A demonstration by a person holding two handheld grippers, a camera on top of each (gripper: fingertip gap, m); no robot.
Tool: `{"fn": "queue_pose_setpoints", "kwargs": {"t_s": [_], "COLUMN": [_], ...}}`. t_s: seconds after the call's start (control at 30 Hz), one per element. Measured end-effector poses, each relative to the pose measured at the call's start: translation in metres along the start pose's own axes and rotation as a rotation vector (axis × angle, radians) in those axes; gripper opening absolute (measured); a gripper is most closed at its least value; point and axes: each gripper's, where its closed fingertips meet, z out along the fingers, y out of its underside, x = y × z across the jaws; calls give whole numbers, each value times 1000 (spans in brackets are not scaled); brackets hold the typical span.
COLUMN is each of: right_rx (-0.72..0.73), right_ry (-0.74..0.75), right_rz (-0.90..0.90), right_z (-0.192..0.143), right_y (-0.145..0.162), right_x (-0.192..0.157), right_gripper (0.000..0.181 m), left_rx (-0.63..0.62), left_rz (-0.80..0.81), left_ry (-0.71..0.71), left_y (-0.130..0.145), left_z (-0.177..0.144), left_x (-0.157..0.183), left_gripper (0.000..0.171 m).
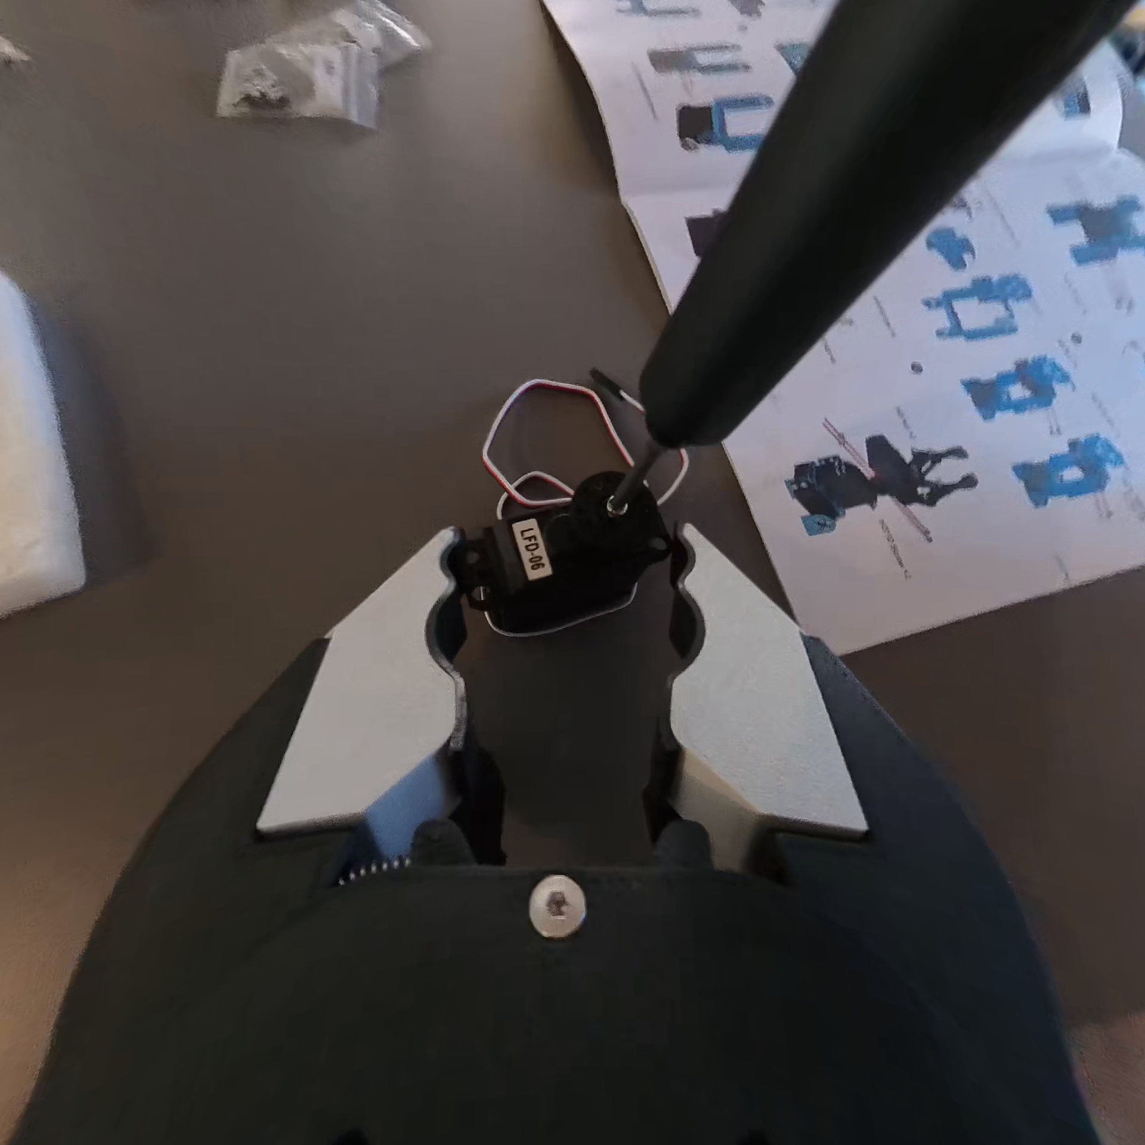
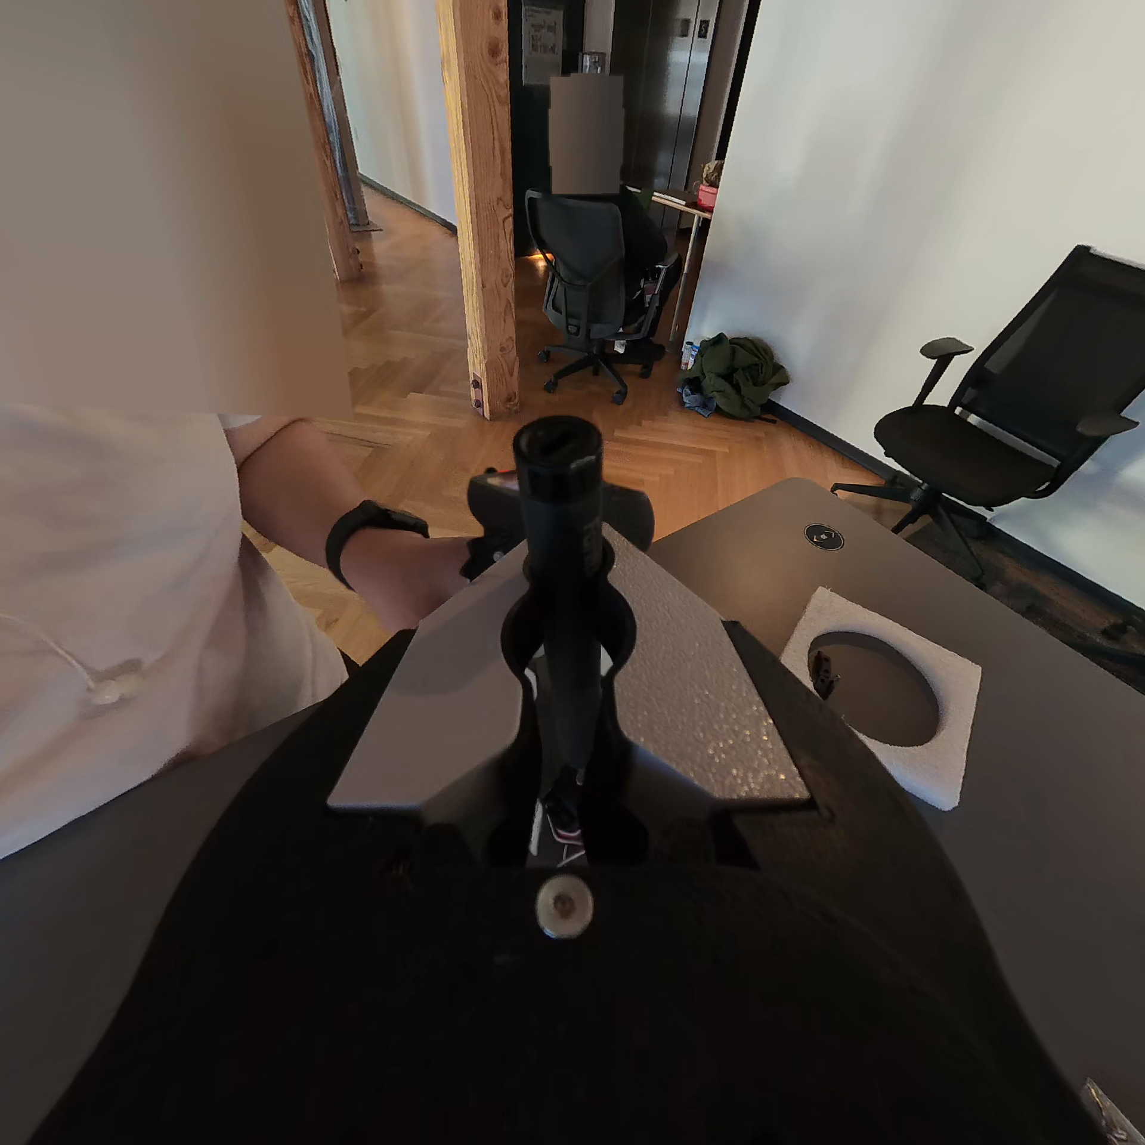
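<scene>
My left gripper [image 1: 567, 548] is shut on a small black servo [image 1: 545, 576] with a white label, held just above the grey table [image 1: 279, 322]. The servo's white and red wire [image 1: 539, 409] loops away behind it. A black screwdriver [image 1: 805, 248] comes down from the upper right, and its thin tip sits on the screw in the servo's round horn [image 1: 610, 495]. My right gripper [image 2: 567, 557] is shut on the screwdriver's handle [image 2: 561, 526], which stands upright between its fingers. The servo shows only in part below the handle in the right wrist view.
A printed sheet with blue and black drawings [image 1: 929, 347] lies to the right. Clear bags of small parts [image 1: 310, 74] lie at the far left, a white foam block [image 1: 31, 446] at the left edge. White foam with a round hole [image 2: 880, 694] lies on the table. A person's arm with a black wristband [image 2: 365, 539] and office chairs [image 2: 1004, 421] are beyond. About 20 centimetres separates my left fingertips from my right. The white foam block [image 1: 31, 446] lies around 12 centimetres away from my left fingertips.
</scene>
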Motion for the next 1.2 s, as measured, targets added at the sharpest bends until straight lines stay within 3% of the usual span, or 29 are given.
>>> {"fn": "queue_pose_setpoints", "kwargs": {"t_s": [0.17, 0.4, 0.57, 0.67, 0.8, 0.9, 0.93, 1.07, 1.2], "right_rx": [-6, 40, 45, 30, 2, -23, -29, -33, -36], "right_ry": [15, 20, 17, 27, 79, 119, 132, 153, 131], "right_rz": [0, 22, 17, 23, 26, 19, 15, 13, 25], "right_z": [-2, 5, 14, 17, 19, 20, 20, 19, 13], "right_y": [1, -2, -5, -5, -4, -3, -3, -2, -2], "right_x": [2, 9, 15, 18, 20, 19, 18, 16, 13], "right_gripper": [9, 8, 8, 7, 8, 9, 9, 9, 9], "left_rx": [-41, -210, -302, -305, -281, -207, -149, 21, 126], "left_rz": [160, 694, 1033, 1115, 897, 711, 668, 535, 592], "left_ry": [218, 738, 995, 1087, 1076, 966, 894, 571, 545], "left_y": [-1, 12, 17, 17, 13, 9, 4, -15, -31], "left_z": [4, -10, -15, -15, -18, -23, -22, -15, -14], "left_x": [2, -3, -11, -9, -8, -7, -8, -20, -10], "left_gripper": [64, 65, 65, 65, 89, 87, 84, 114, 99]}}
